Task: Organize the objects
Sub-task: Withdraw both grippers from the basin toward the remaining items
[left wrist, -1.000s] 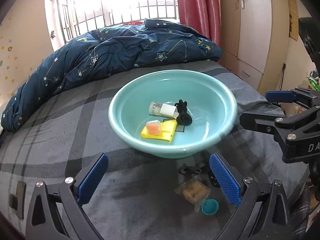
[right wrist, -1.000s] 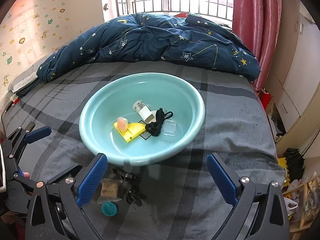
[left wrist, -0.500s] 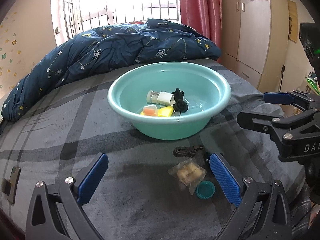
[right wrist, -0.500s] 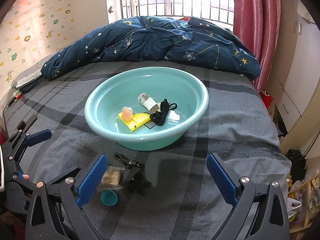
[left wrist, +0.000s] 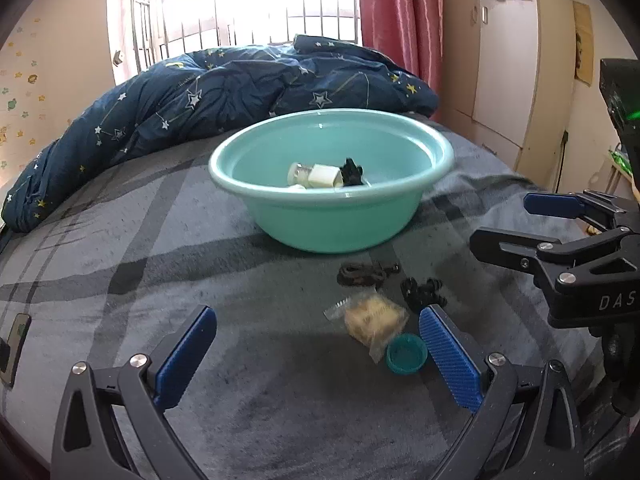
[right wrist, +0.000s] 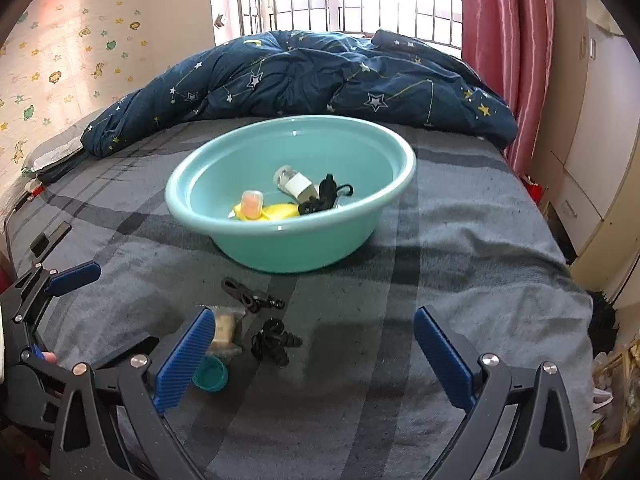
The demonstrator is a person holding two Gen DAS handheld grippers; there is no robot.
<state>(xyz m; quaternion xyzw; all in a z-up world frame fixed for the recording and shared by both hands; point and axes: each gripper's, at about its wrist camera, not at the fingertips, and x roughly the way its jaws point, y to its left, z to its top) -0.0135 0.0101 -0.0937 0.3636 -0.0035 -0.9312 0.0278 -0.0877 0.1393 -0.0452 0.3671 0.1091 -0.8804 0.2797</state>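
A teal basin [left wrist: 332,224] [right wrist: 288,240] stands on the grey bed. It holds a small bottle [right wrist: 292,182], a black cord [right wrist: 326,198], a yellow item [right wrist: 276,212] and an orange-lidded box [right wrist: 252,204]. In front of it on the bed lie a black clip [right wrist: 250,298], a black knotted piece [right wrist: 274,342], a wrapped snack [left wrist: 374,318] [right wrist: 224,330] and a teal cap [left wrist: 404,358] [right wrist: 210,374]. My left gripper [left wrist: 316,360] is open and empty, low over the bed, its right finger beside the cap. My right gripper [right wrist: 316,360] is open and empty; it also shows in the left wrist view [left wrist: 520,224].
A dark blue star quilt [right wrist: 304,80] is piled behind the basin. A phone [left wrist: 14,346] lies at the bed's left edge. Wardrobes [left wrist: 504,60] and a red curtain [right wrist: 504,52] stand to the right. The bed's right edge drops off beside cluttered floor [right wrist: 608,356].
Both grippers have dropped lower and drawn back toward the near side of the bed. The basin looks farther and flatter, and the loose items sit higher in view. Both stay open.
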